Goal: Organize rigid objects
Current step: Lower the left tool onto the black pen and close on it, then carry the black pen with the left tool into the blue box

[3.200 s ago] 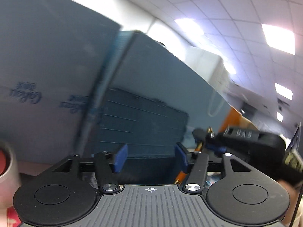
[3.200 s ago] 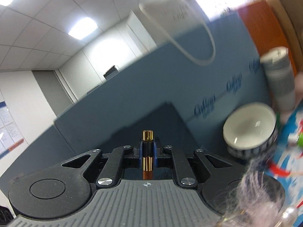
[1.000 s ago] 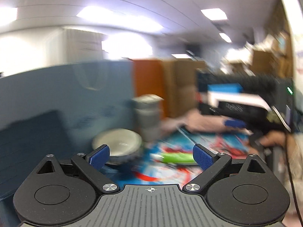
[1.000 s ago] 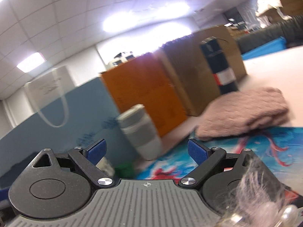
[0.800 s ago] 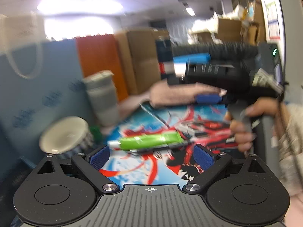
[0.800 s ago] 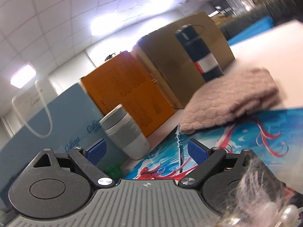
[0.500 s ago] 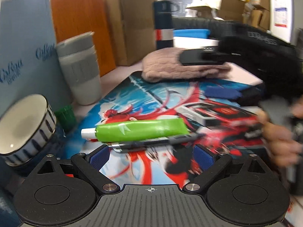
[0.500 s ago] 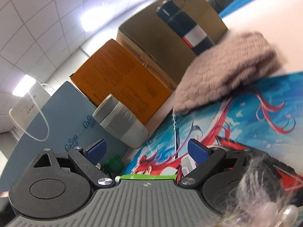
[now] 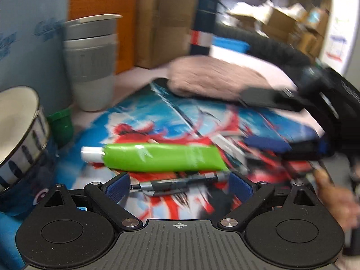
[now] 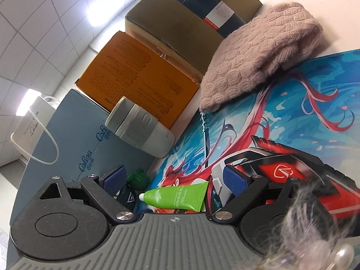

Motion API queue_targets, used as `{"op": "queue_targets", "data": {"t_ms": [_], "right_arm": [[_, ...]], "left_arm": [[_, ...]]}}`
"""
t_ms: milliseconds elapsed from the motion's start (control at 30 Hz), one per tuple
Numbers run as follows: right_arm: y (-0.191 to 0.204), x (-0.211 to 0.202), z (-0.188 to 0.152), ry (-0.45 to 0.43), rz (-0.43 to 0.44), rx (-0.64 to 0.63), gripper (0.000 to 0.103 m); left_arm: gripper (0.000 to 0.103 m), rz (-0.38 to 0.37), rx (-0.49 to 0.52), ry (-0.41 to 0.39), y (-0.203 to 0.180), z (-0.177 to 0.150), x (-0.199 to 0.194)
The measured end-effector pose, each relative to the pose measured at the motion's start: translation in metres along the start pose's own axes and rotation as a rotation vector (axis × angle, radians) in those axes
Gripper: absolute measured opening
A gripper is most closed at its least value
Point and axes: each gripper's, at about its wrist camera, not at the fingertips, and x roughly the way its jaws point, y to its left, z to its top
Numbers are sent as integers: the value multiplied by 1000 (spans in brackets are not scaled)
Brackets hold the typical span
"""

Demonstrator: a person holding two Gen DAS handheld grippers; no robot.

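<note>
Left wrist: one green tube (image 9: 157,157), one pen (image 9: 177,181), one bowl (image 9: 20,130).

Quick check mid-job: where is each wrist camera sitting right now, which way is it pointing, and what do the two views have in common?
Left wrist: low over the printed mat, looking across the pen and green tube; open left gripper below, right gripper and the hand at right.
Right wrist: tilted, low over the mat, open right gripper over the tube, facing the boxes.
Shared: tube, mat, grey cup, pink knit.
</note>
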Motion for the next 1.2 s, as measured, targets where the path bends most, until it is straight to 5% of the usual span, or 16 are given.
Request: {"op": "queue_targets", "data": {"t_ms": [267, 367, 633, 733, 967, 1200], "right_arm": [[-2, -3, 1, -21, -7, 13, 92], [-2, -4, 1, -27, -7, 16, 92], [-5, -7, 1, -40, 2, 35, 92], [-5, -8, 1, -41, 5, 38, 92], [-6, -8, 1, -38, 25, 44, 92], [-5, -4, -2, 12, 106, 43, 92]], "left_arm": [[77, -23, 268, 57, -35, -12, -18], [73, -1, 238, 47, -33, -2, -8], [22, -50, 191, 37, -41, 6, 11], [12, -79, 167, 47, -45, 2, 6], [8, -13, 140, 21, -60, -8, -17], [8, 74, 110, -87, -42, -7, -75]]}}
